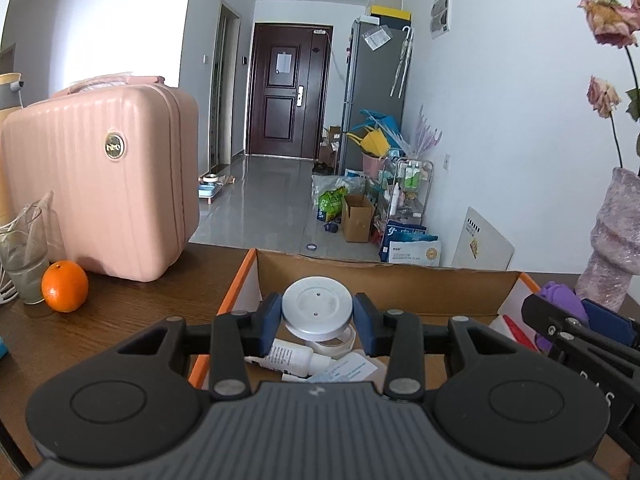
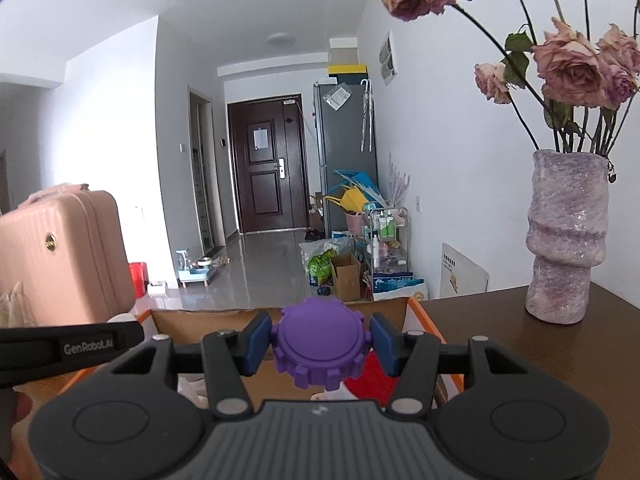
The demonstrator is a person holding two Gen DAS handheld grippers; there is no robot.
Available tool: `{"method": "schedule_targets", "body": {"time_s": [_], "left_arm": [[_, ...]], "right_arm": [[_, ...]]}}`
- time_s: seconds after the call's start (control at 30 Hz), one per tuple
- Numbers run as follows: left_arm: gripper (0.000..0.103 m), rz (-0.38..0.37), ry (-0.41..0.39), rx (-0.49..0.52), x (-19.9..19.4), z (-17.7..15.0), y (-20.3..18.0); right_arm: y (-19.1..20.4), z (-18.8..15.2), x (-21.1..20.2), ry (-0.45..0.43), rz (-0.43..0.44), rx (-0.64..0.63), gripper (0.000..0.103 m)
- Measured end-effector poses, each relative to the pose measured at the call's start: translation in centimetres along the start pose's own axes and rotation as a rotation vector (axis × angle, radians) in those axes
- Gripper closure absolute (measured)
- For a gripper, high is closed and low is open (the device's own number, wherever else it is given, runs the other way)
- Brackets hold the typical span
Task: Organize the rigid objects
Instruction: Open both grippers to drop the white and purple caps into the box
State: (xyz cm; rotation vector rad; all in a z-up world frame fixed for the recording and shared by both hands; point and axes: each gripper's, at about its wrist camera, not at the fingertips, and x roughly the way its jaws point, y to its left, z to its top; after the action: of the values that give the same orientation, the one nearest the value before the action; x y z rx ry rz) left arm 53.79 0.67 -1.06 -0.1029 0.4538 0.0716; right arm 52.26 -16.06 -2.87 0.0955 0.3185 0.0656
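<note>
In the left wrist view we saw the left gripper [image 1: 317, 317] clamped on a white round lid [image 1: 317, 307] above the cardboard box [image 1: 384, 280] at the table's far edge. In the right wrist view the right gripper [image 2: 320, 346] gripped a purple gear-shaped disc [image 2: 320, 346] over that box [image 2: 208, 317].

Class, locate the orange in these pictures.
In the left wrist view, the orange sits on the wooden table at the left, between a clear glass and the pink suitcase.

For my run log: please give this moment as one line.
left tongs: hold white disc | right tongs: hold purple gear | both over cardboard box
</note>
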Motion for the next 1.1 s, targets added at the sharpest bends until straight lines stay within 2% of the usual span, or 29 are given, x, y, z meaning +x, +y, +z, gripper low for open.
{"method": "schedule_targets", "body": {"time_s": [0.33,0.67,0.77,0.8,0.87,0.9,0.97,1.03,1.1], "left_arm": [[0.063,0.026,0.078,0.014,3.1,-0.9,0.7],[0.063,0.046,0.082,0.034,3.2,-1.3,0.4],[0.051,0.048,0.073,0.034,2.9,-1.2,0.3],[0.044,0.051,0.069,0.036,2.8,-1.2,0.4],[0.03,0.065,0.057,0.037,2.6,-1.1,0.4],[0.023,0.074,0.043,0.035,2.3,-1.0,0.4],[0.017,0.082,0.022,0.023,1.9,-0.9,0.5],[0.002,0.088,0.008,0.014,1.7,-0.8,0.5],[0.0,0.112,-0.007,0.011,1.5,-0.8,0.4]], "right_arm": [[0.2,-1.0,2.6,0.089,0.013,-0.033,0.05],[0.1,-1.2,2.3,0.093,0.004,-0.026,0.048],[-0.1,-1.0,2.1,0.085,-0.002,-0.027,0.045],[-0.1,-1.0,2.1,0.083,-0.005,-0.024,0.043],[-0.2,-0.9,1.9,0.075,-0.013,-0.019,0.03],[-0.3,-0.9,1.8,0.07,-0.014,-0.015,0.026],[-0.3,-0.8,1.5,0.059,-0.014,-0.012,0.015],[-0.3,-0.7,1.2,0.05,-0.012,-0.008,0.007],[-0.3,-0.7,0.9,0.04,-0.015,-0.009,0.0]]}}
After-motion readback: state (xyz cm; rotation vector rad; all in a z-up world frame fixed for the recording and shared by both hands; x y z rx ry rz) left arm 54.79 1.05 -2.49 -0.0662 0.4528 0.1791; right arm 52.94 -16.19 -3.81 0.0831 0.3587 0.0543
